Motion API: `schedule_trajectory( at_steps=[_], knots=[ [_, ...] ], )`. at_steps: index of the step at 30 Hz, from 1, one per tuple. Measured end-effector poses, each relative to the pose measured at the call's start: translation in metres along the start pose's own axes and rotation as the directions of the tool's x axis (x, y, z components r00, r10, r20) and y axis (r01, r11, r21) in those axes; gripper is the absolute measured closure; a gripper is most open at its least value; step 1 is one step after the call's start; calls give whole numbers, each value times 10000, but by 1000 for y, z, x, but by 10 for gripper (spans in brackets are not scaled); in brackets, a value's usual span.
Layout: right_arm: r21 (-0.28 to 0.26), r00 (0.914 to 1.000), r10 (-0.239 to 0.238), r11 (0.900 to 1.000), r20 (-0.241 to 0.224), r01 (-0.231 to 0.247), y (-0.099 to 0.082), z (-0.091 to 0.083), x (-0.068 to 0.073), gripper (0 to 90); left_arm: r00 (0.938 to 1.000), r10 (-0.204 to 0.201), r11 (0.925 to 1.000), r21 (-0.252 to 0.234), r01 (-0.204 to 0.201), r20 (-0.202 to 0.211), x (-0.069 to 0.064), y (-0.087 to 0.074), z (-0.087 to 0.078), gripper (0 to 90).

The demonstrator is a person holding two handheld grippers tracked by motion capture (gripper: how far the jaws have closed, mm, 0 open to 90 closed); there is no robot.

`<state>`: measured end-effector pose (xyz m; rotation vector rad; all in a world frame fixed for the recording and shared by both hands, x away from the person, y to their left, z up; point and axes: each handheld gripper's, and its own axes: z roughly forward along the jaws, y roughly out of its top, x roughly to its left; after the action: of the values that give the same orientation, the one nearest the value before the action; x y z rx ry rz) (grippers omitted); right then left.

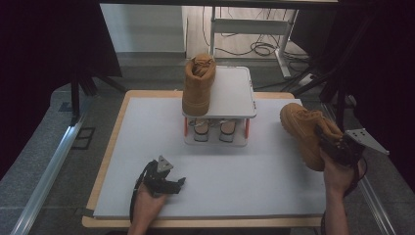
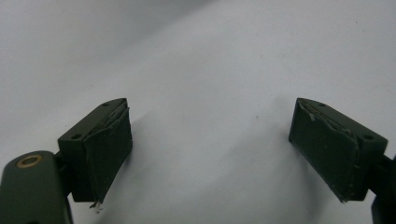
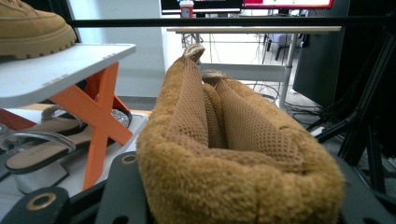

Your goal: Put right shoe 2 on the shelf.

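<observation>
- The right tool (image 1: 329, 143) is held up off the surface (image 1: 147, 161) at its right edge, the person's right hand (image 1: 338, 175) coming up from below with the wrist bent back.
- Its jaws are partly closed and clamped on the collar of a tan boot (image 1: 306, 131); in the right gripper view the fuzzy collar and mesh lining of that boot (image 3: 233, 154) sit squeezed between them.
- The held boot is clear of the surface, its toe pointing up and to the left, towards the rack (image 1: 230, 93) but well apart from it.
- The left tool (image 1: 177, 183) rests low near the front edge of the surface, left of centre, with the left hand (image 1: 147, 205) behind it.
- Its jaws stand wide apart with nothing between them; the left gripper view shows bare surface between the two pads (image 2: 109, 154).
- Tan boots: two. One is in the right tool, and the other boot (image 1: 198, 84) stands on the left side of the rack's top shelf, toe towards the person.
- Sandals: two, a pair (image 1: 211, 130) side by side on the lower shelf of the rack.
- Racks: one, white with orange legs, at the back middle of the surface.
- Tools: two, one in each hand.
</observation>
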<state>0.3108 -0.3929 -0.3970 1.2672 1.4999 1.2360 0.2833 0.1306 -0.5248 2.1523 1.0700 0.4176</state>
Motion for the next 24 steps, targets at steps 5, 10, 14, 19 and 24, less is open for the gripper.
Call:
schedule_trajectory(
  at_steps=[5,10,14,19,24],
  knots=[
    [-96,9999,-57,9999,-90,56,7,0,7,526,10000,5,10000,4,-5,-1,0,0,0,131],
    [-187,9995,-228,9996,-223,224,14,1,14,526,10000,38,10000,16,-38,2,0,0,0,131],
    [-272,9991,-283,9993,-319,275,21,3,20,528,10000,36,10000,12,-36,4,0,0,0,131],
    [-345,9987,-367,9988,-367,354,28,5,25,531,10000,40,10000,30,-41,17,1,0,0,131],
    [-437,9981,-361,9985,-490,339,33,6,29,533,10000,35,10000,33,-35,15,0,0,0,132]
  ],
)
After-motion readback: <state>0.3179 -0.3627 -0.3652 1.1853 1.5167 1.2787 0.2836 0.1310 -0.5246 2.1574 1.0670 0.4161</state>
